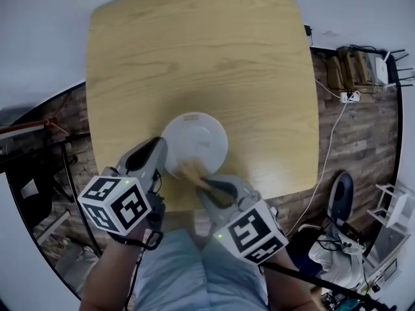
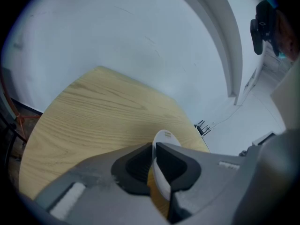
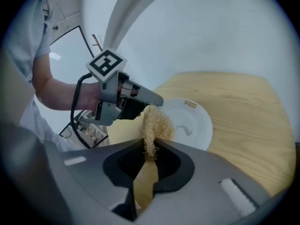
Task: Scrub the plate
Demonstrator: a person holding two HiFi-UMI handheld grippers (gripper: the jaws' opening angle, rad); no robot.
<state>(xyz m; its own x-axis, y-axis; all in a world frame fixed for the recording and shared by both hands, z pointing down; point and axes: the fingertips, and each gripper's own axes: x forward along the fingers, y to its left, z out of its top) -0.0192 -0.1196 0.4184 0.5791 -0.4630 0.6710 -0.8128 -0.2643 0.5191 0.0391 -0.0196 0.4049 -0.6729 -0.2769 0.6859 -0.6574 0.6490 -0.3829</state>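
1. Across the head view a pale wooden table (image 1: 194, 57) is seen, with the task's things gathered toward its 6 o'clock edge.
2. A white plate (image 1: 201, 135) is found near that edge, face turned up toward the camera; whether it lies flat or is tipped slightly cannot be told.
3. The left gripper (image 2: 154, 149) is closed narrowly on the plate's rim, at about 8 o'clock of the plate in the head view. In the left gripper view the rim is seen edge-on, pinched between the two pads.
4. The right gripper (image 3: 150, 146) is clamped on a tan fibrous scrubber (image 3: 154, 123), whose free end is pushed out past the jaws.
5. The scrubber is laid against the plate at roughly its 6 o'clock, just inside the rim and near the left gripper's tips.
6. The step in hand is judged to be the scrubbing itself: the plate is steadied by one claw while the fibre is pressed on by the other.
7. For the next move, strokes across the centre toward 12 o'clock would be called for. The rim grip should be held firm so that the plate is not slid or twisted.
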